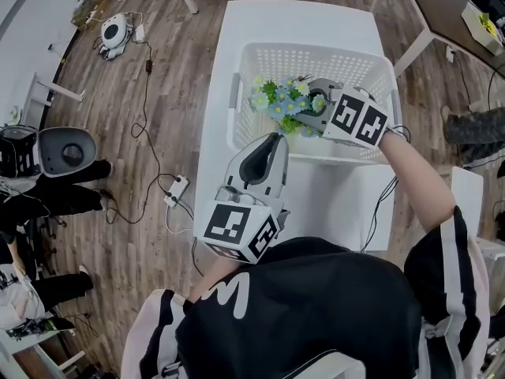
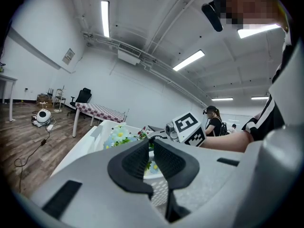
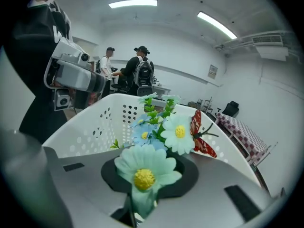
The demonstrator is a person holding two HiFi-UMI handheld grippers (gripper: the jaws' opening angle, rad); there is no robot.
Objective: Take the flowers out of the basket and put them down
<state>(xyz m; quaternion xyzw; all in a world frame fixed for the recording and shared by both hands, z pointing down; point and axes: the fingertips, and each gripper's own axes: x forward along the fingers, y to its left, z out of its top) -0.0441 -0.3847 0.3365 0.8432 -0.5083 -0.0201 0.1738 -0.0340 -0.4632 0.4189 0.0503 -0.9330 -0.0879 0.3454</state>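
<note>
Head view: shirt (image 1: 316, 314) is seen nearest. Left gripper (image 1: 272, 139) is held closed and empty, short of basket (image 1: 316, 48). Right gripper (image 1: 310, 115) is clamped on flowers (image 1: 278, 101), within the basket's outline.
Left gripper view: nothing is held.
Right gripper view: stems are pinched low.
Flowers are judged light, soft and crushable, best gripped by the stems.

- The basket (image 1: 316, 54) stands on the surface (image 1: 276, 18), filling most of its width.
- The flowers (image 1: 282, 101) are in the basket's left part, toward its near wall, clamped between the jaws of the right gripper (image 1: 304, 115), which reaches in from the right.
- The left gripper (image 1: 271, 142) is over the surface before the basket, its tips just beside the near rim.
- A power strip (image 1: 175, 189) lies on the floor (image 1: 158, 77) left of the surface.
</note>
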